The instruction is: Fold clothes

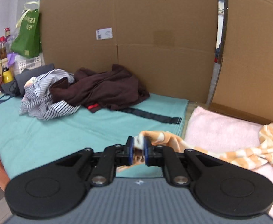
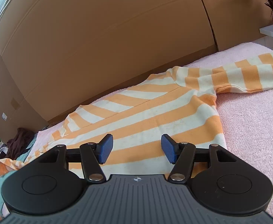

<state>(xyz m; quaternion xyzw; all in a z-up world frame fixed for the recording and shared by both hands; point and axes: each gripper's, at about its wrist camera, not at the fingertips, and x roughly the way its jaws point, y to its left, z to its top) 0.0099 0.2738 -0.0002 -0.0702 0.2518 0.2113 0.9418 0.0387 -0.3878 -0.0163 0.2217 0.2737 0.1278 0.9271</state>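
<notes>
Left hand-held gripper (image 1: 138,150) pinching striped sweater (image 1: 173,141)

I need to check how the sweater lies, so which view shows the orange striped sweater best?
The right wrist view: the orange striped sweater lies spread across it. The left wrist view shows only a sleeve end pinched by the left gripper.

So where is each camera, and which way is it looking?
Left wrist: sits on the left tool, looking along it over the teal mat toward the dark brown garment; its pads pinch the orange striped shirt's sleeve.
Right wrist: sits on the right tool, open above the shirt's body on the pink towel.
Both show the shirt, towel and cardboard wall.
</notes>
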